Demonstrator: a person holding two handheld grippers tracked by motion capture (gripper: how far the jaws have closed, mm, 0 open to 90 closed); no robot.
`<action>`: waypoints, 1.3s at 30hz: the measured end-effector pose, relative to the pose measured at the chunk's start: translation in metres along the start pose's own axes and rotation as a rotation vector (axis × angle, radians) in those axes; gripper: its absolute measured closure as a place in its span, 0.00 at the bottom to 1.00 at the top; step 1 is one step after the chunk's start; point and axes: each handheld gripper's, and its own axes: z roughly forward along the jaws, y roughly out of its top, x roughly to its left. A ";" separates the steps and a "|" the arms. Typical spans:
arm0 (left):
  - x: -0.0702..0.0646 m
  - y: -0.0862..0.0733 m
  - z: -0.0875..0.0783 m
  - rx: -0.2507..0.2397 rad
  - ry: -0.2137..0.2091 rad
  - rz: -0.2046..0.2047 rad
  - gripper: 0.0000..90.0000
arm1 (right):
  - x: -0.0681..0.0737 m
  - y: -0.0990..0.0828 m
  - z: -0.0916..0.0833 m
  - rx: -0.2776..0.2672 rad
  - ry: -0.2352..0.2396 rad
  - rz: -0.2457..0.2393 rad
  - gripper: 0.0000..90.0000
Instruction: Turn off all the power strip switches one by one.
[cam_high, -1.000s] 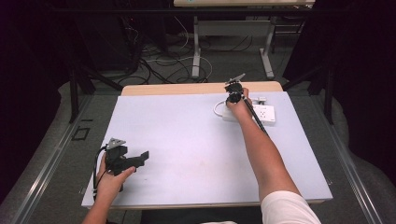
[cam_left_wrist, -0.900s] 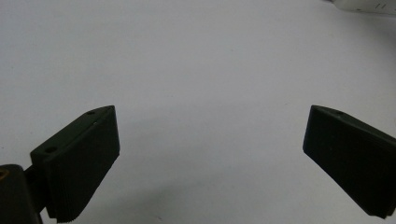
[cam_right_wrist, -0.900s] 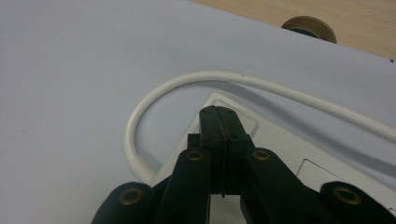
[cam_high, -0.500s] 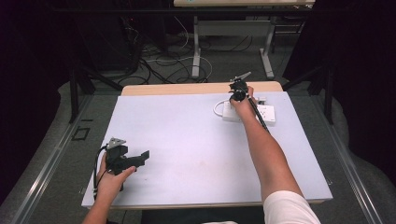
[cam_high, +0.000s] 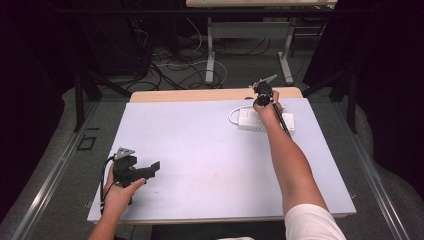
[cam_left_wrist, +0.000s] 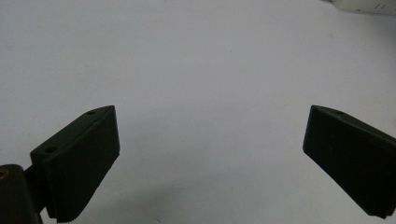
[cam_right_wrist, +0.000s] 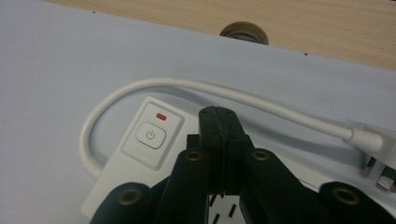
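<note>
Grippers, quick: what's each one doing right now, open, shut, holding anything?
Left gripper: open, empty, over the bare white table.
Right gripper: shut, holding nothing, above the white power strip beside its power button.

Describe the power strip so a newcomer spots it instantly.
Look to the far right of the white table, near the wooden edge strip. The power strip lies under the right gripper: a white block with a looping white cord, a power button and a red light.
</note>
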 end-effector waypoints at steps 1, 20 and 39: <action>0.000 0.000 0.000 0.000 0.000 0.001 0.04 | 0.000 0.000 0.000 0.000 0.000 0.000 1.00; 0.000 0.001 0.000 0.005 0.001 0.011 0.04 | -0.020 -0.011 0.000 0.029 -0.043 0.031 1.00; 0.000 0.000 -0.001 0.015 0.001 0.013 0.04 | -0.019 -0.014 0.004 0.040 -0.043 0.022 1.00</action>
